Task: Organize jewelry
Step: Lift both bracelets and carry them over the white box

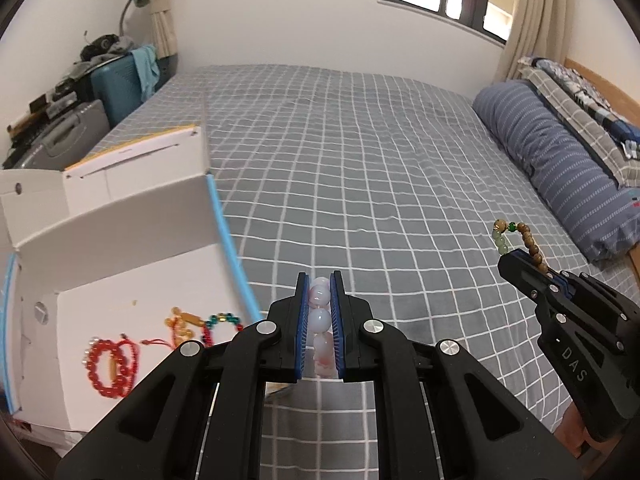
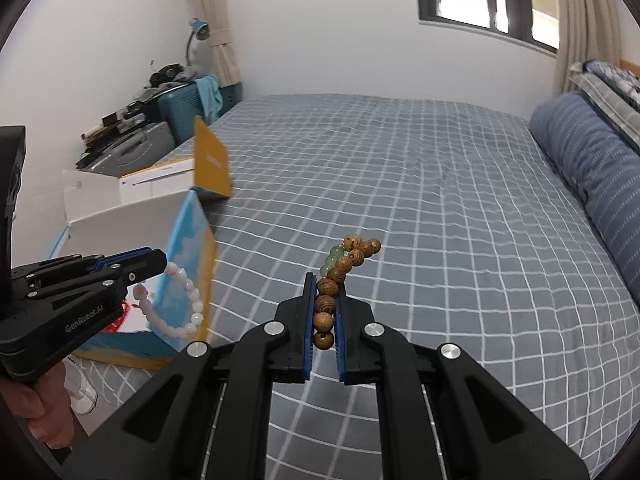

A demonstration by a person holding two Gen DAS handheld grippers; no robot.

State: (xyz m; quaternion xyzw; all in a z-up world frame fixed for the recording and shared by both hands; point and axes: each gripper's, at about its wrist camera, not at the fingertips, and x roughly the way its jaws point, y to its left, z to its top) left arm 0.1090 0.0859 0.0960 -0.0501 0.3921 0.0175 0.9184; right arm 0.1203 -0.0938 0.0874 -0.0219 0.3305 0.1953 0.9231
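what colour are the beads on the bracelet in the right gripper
Mostly brown wooden beads with a few pale green ones on the bracelet; clearest in the right wrist view.

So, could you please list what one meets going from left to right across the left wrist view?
Red bracelets in the white box → left tongs shut on the pale pink bracelet → right tongs holding the wooden bead bracelet → blue pillow.

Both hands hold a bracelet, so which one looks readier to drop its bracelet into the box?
The left. Its gripper, shut on the pale pink bead bracelet, hangs right beside the open white cardboard box. The right gripper, holding the brown wooden bead bracelet, is farther out over the checked bed.
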